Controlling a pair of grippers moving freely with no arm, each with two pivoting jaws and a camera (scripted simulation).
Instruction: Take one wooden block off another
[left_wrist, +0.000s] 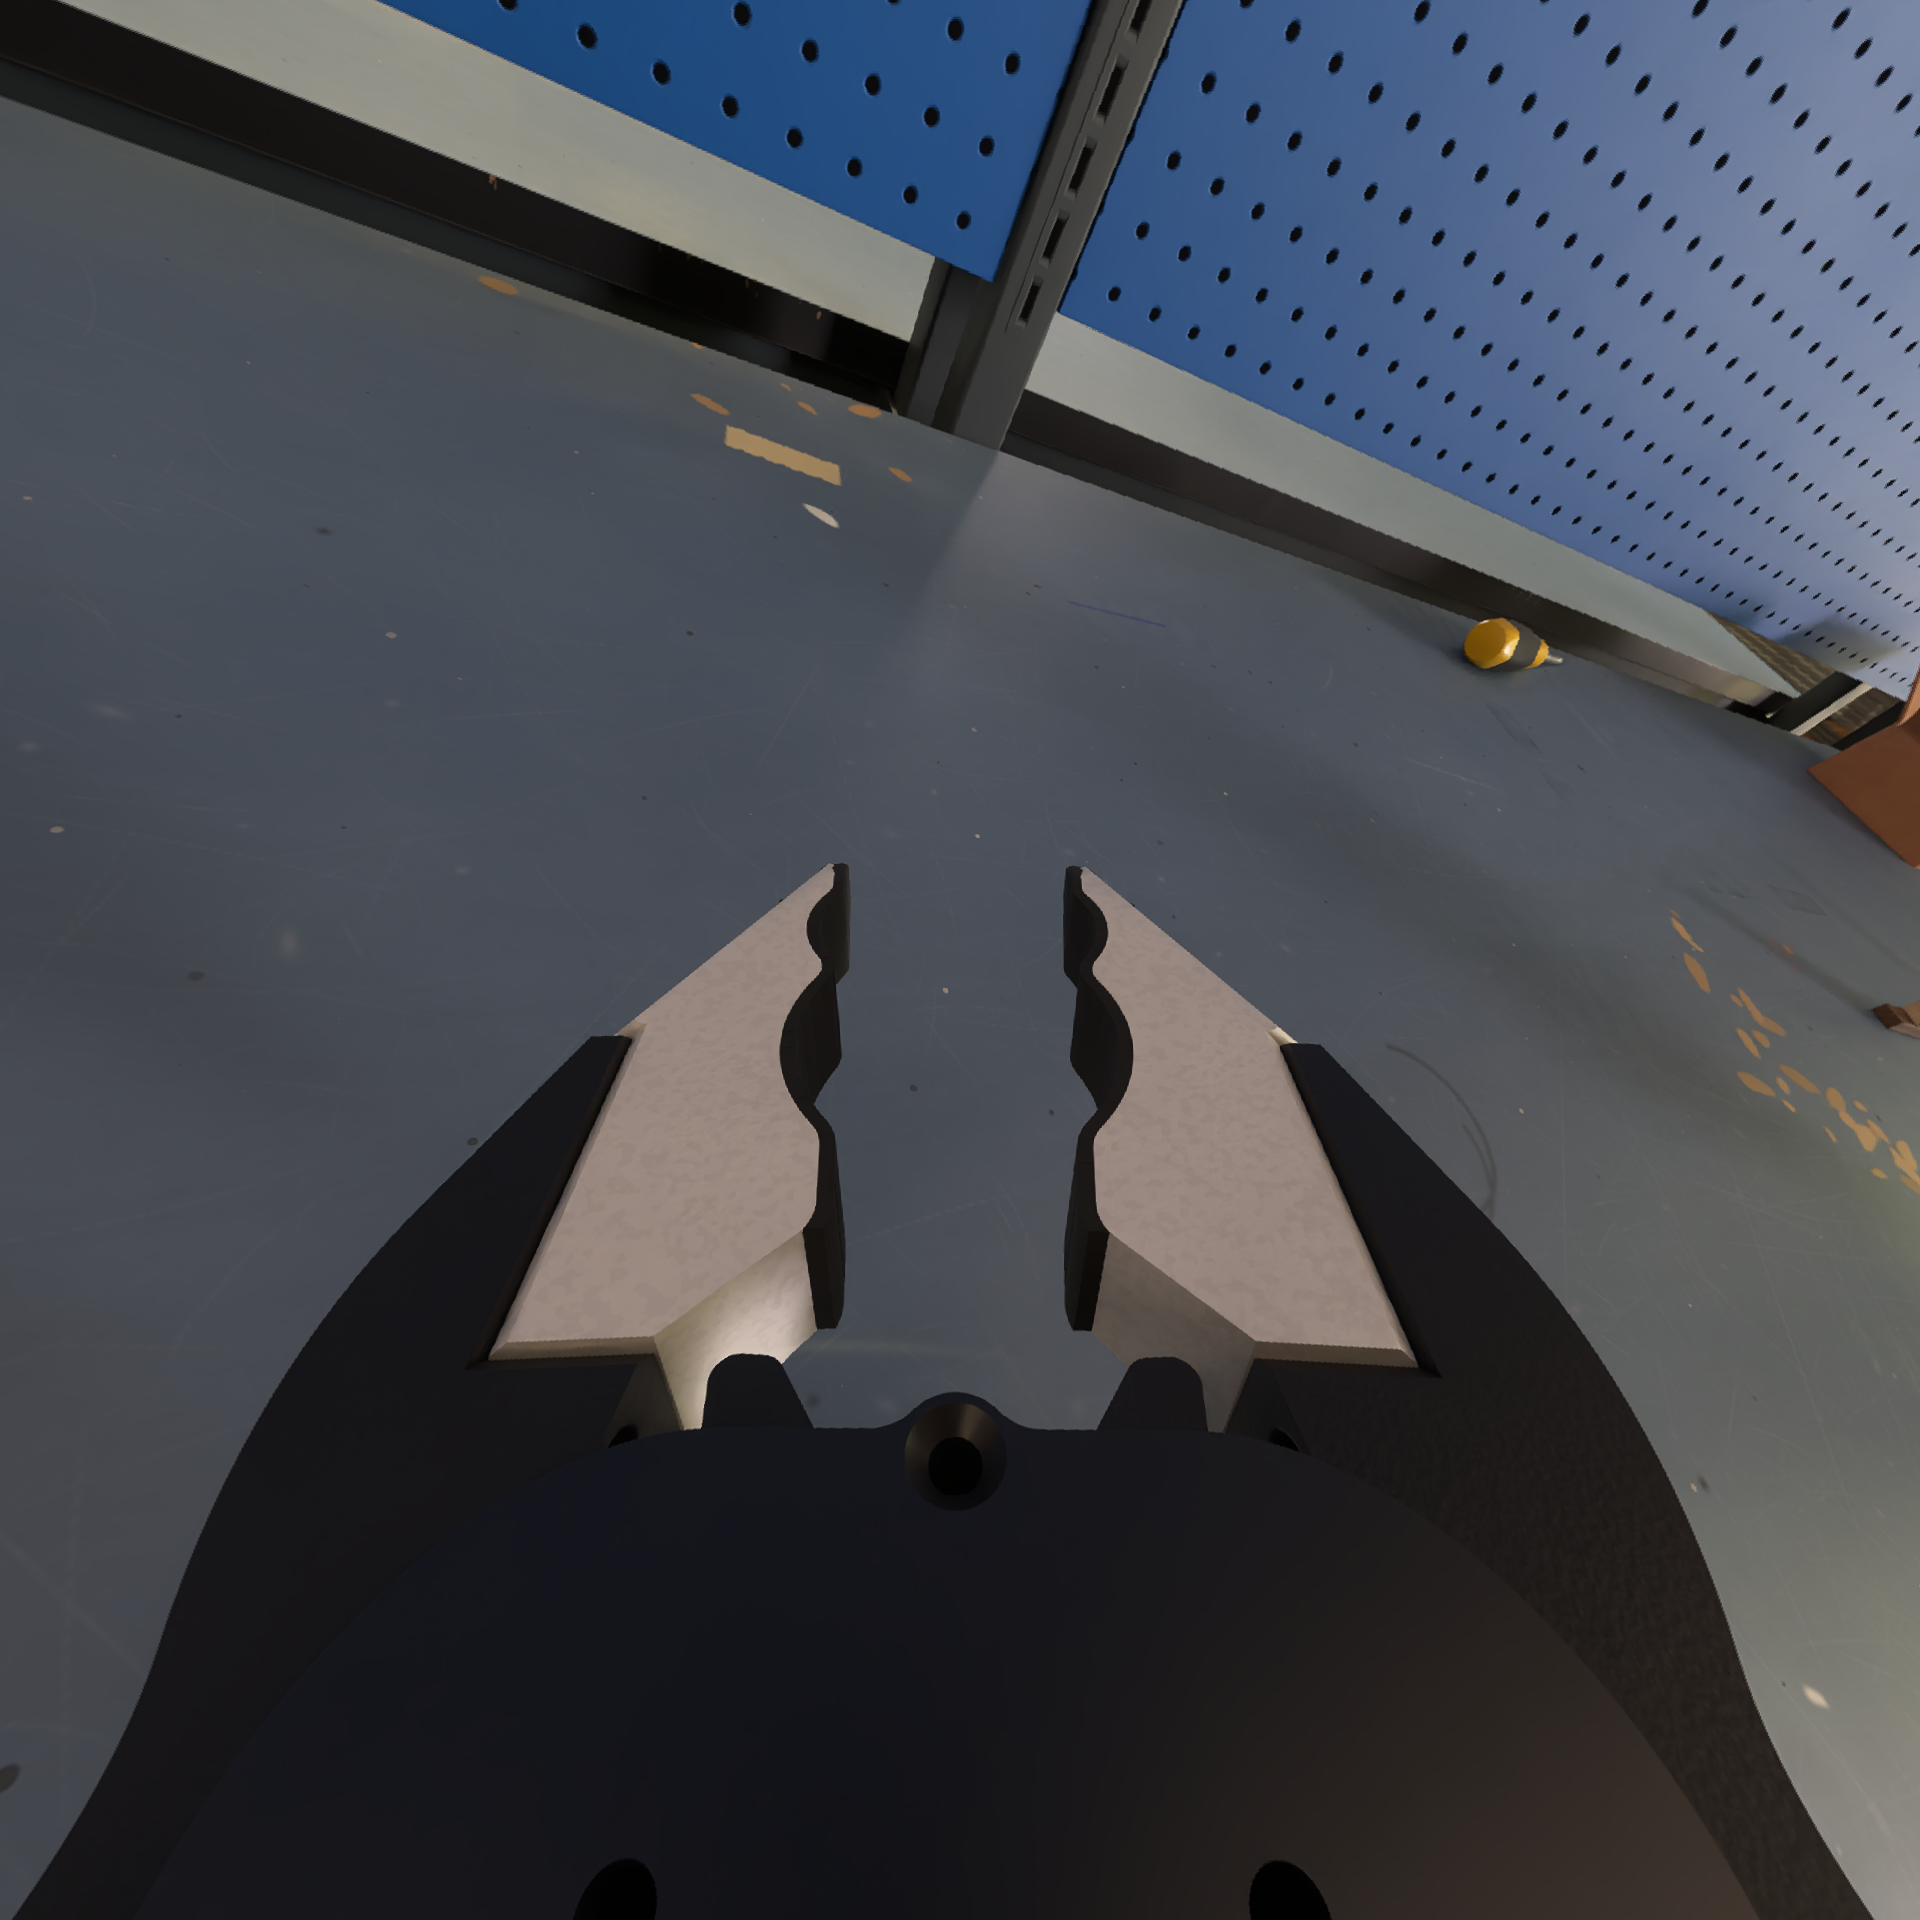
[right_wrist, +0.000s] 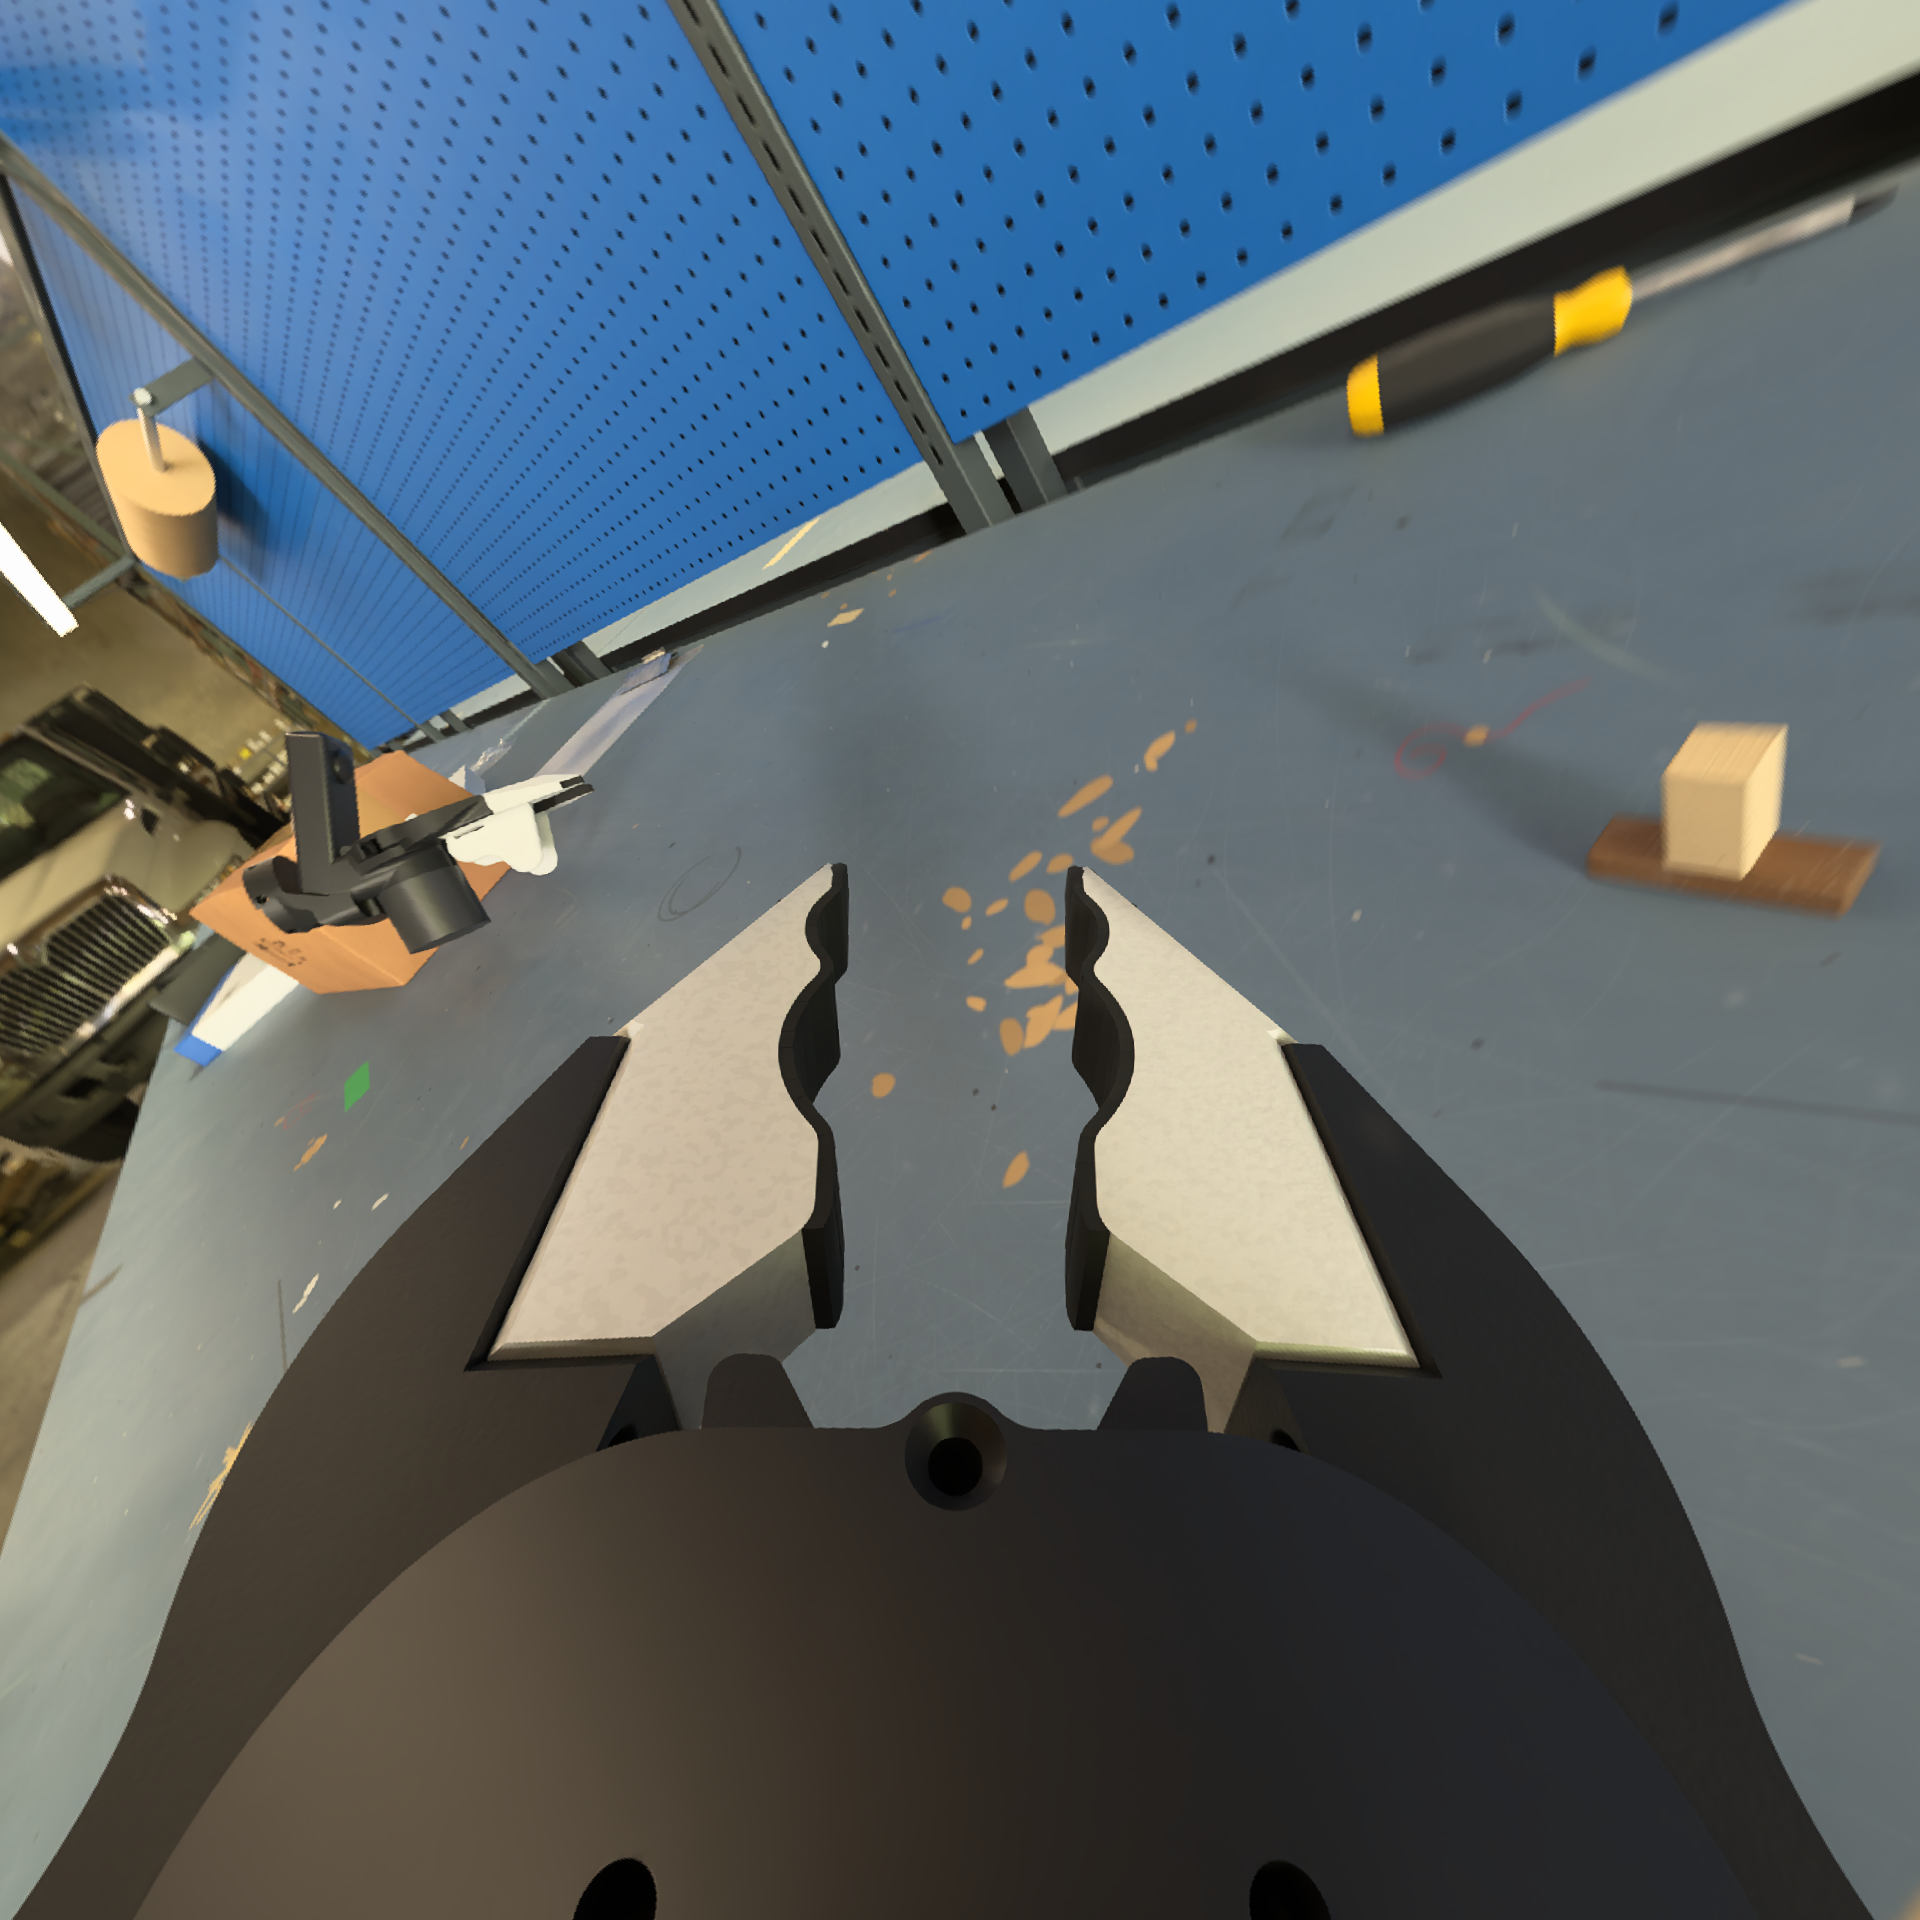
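Observation:
In the right wrist view a pale wooden cube stands on a flat dark brown wooden block on the grey bench, far to the right of my right gripper. That gripper is open and empty, well short of the blocks. My left gripper is open and empty over bare bench; it also shows in the right wrist view at the far left. A sliver of the dark block shows at the right edge of the left wrist view.
A yellow-and-black screwdriver lies near the back edge; its handle end shows in the left wrist view. A cardboard box sits at the left end of the bench, also visible in the left wrist view. A blue pegboard backs the bench.

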